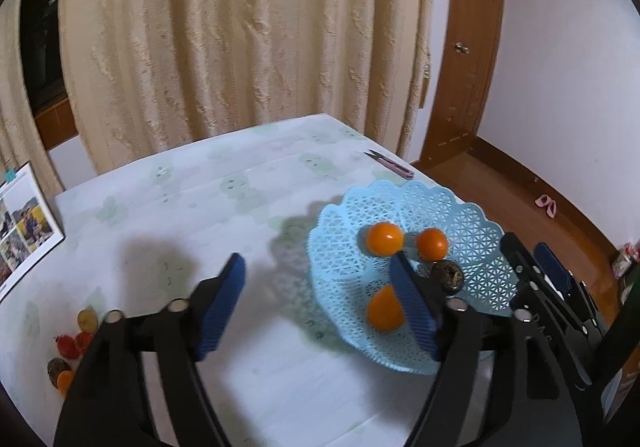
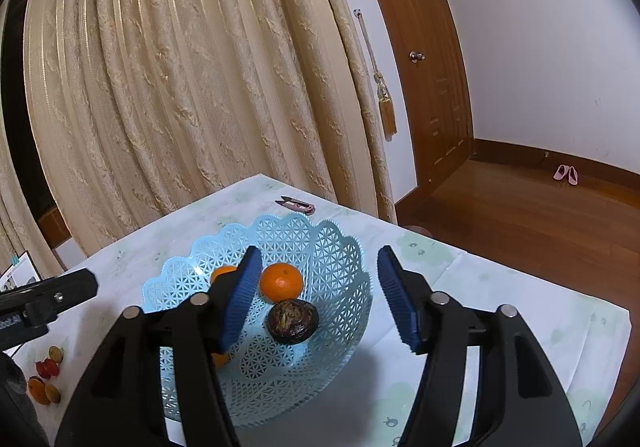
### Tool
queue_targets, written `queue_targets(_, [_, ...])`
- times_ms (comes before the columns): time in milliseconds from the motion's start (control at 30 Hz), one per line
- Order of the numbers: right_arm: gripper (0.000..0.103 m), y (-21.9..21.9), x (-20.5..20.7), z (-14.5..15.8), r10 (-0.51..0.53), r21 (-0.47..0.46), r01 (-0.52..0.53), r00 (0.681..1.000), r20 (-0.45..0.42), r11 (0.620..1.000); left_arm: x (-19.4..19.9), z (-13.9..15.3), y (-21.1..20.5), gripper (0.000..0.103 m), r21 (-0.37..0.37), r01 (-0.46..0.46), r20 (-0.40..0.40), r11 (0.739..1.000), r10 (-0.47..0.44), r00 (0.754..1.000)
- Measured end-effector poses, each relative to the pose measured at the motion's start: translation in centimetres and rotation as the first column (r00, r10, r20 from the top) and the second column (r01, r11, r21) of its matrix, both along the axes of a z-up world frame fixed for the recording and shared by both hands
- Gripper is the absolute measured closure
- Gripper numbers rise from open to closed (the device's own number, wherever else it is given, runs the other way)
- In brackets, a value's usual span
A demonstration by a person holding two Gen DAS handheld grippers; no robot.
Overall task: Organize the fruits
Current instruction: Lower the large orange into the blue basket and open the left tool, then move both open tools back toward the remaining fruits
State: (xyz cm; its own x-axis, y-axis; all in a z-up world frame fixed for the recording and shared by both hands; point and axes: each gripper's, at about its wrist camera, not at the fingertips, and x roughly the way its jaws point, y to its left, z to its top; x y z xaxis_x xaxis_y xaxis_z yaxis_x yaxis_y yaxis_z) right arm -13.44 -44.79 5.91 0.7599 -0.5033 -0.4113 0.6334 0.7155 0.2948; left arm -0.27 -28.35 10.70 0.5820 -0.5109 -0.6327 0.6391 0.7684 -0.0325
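Both grippers empty above a part-filled basket

The left gripper (image 1: 316, 299) has its fingers spread wide on nothing; the right gripper (image 2: 318, 295) hangs over the blue basket (image 2: 344, 247), fingers apart and empty. Inside the basket lie three oranges (image 1: 385, 249) and a dark brown fruit (image 2: 293, 322). A small cluster of loose fruits (image 1: 74, 343) waits on the worktop (image 1: 200, 207) well to the left, so the sorting looks roughly half finished.
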Motion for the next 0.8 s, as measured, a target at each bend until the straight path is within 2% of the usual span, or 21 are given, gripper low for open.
queue_targets(533, [0.040, 1.3, -0.1, 0.3, 0.005, -0.045, -0.005, 1.000, -0.007, 0.999, 1.9, 0.2, 9.4, 0.022, -0.005, -0.201, 0.002, 0.980, 0.201, 0.980])
queue_targets(800, [0.040, 4.7, 0.4, 1.3, 0.104, -0.047, -0.105, 0.995, -0.006, 0.993, 3.3, -1.3, 14.4, 0.022, 0.015, -0.301, -0.035, 0.953, 0.302, 0.953])
